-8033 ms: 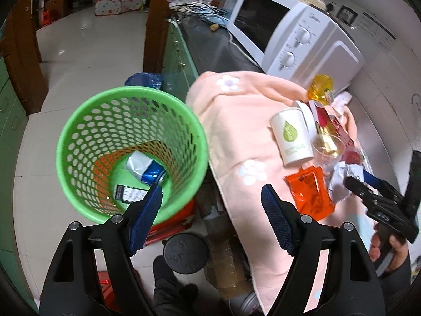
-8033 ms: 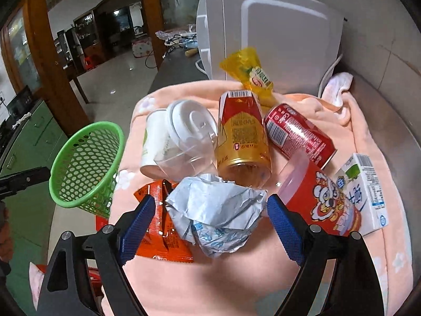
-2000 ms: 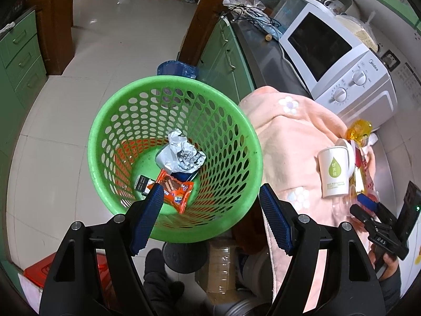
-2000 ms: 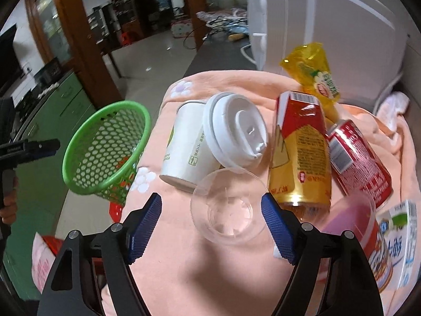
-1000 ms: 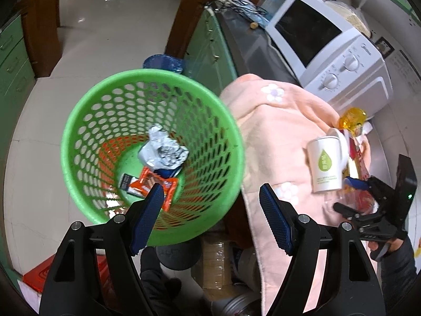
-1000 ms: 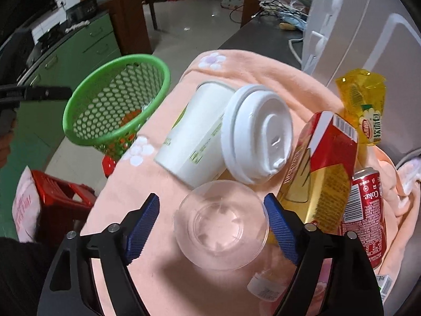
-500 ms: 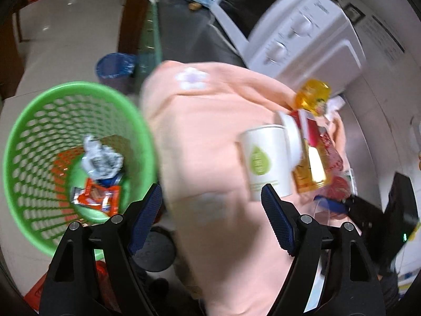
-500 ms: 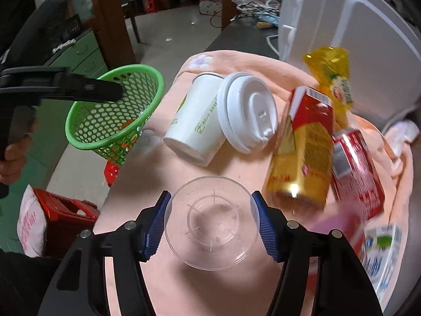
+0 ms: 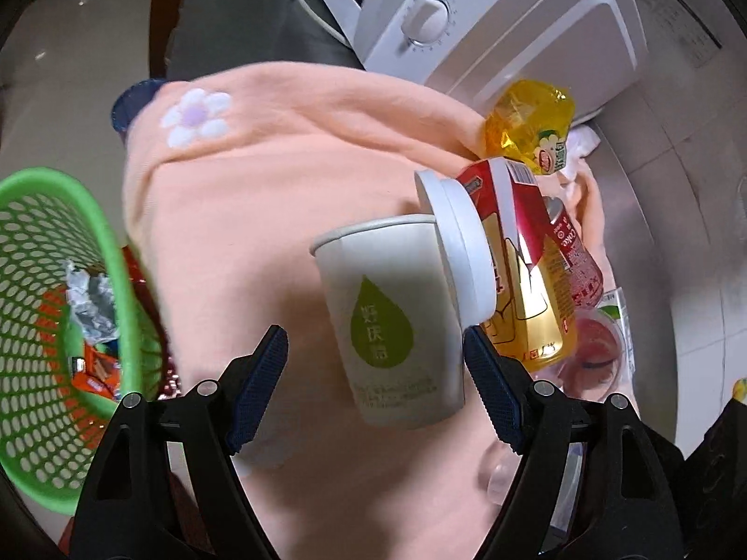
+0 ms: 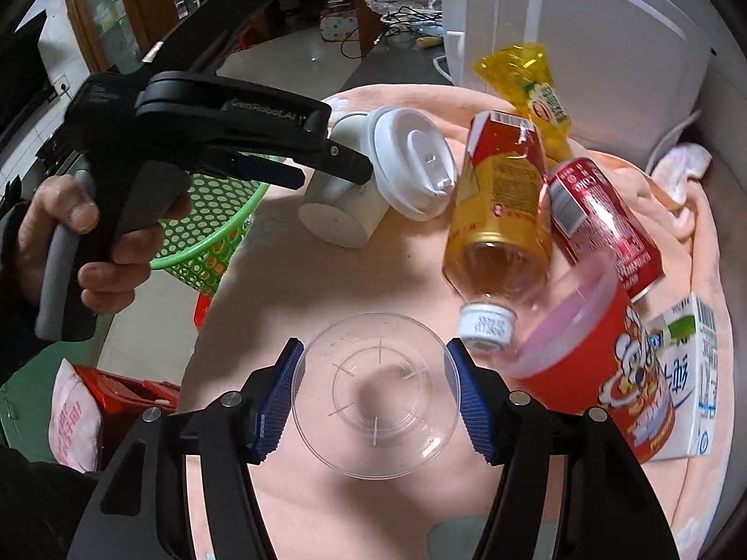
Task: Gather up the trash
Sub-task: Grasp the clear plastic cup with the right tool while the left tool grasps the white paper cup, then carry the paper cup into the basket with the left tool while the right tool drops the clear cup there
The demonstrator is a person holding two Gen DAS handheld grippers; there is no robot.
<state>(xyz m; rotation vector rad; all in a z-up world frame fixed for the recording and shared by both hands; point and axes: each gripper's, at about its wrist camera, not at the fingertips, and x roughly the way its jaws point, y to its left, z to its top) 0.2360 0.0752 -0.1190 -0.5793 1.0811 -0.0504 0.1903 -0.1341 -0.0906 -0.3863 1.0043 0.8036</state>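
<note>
Trash lies on a pink towel [image 9: 261,196]. My left gripper [image 9: 373,382] is open, its fingers either side of a white paper cup [image 9: 397,317] with a green drop logo, lying on its side with a white lid [image 9: 462,247]. My right gripper [image 10: 376,401] is shut on a clear plastic dome lid [image 10: 376,387], held at its rim above the towel [image 10: 373,280]. The green mesh basket [image 9: 42,326] at the left holds crumpled foil and orange wrappers. In the right wrist view the left gripper's finger [image 10: 345,163] reaches over the cup [image 10: 341,205].
Beside the cup lie a gold-red bottle [image 10: 499,214], a red cola can [image 10: 602,228], a yellow packet [image 10: 537,93], a red plastic cup [image 10: 602,354] and a milk carton [image 10: 691,382]. A white microwave [image 9: 504,23] stands behind. A red stool [image 10: 121,396] is below the counter.
My left gripper has swung from over the basket to the paper cup and now straddles it. My right gripper has closed on the clear dome lid and holds it.
</note>
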